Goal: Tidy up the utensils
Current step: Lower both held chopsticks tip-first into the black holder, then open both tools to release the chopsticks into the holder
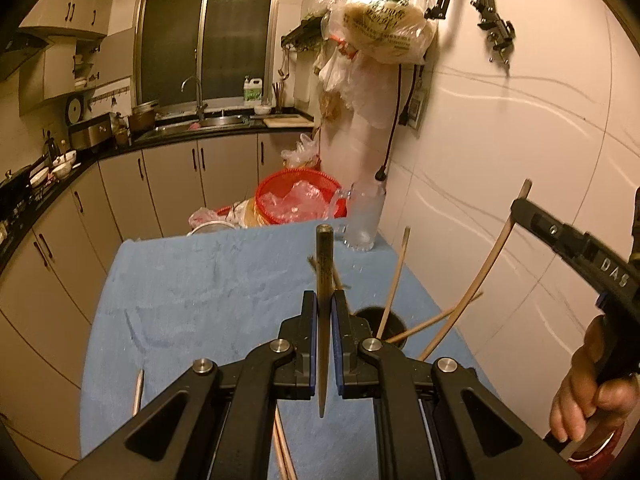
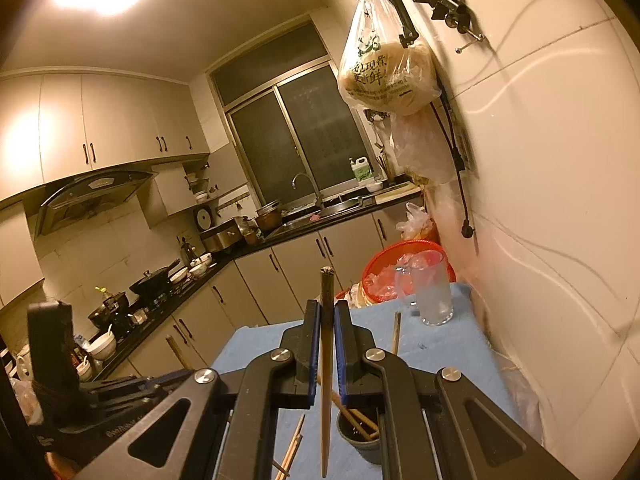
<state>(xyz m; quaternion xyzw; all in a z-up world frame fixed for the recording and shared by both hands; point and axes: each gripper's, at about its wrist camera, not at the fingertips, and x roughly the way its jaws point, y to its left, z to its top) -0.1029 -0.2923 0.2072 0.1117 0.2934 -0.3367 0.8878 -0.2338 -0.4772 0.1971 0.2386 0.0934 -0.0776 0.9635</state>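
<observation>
My left gripper [image 1: 324, 300] is shut on a dark chopstick [image 1: 323, 264] that stands upright above the blue cloth [image 1: 208, 292]. My right gripper [image 2: 327, 312] is shut on another chopstick [image 2: 327, 380], held upright over a dark cup [image 2: 360, 440]. The cup [image 1: 394, 320] holds a few wooden chopsticks [image 1: 394, 280] leaning out. In the left wrist view the right gripper's body [image 1: 576, 244] is at the right, with its chopstick [image 1: 480, 276] slanting down toward the cup. Loose chopsticks [image 2: 294, 448] lie on the cloth beside the cup.
A glass mug [image 1: 364, 216] stands at the table's far right corner, also in the right wrist view [image 2: 430, 292]. A red basket [image 1: 300, 196] sits behind the table. The white wall [image 1: 520, 160] runs close along the right. One more utensil [image 1: 138, 390] lies near the cloth's left edge.
</observation>
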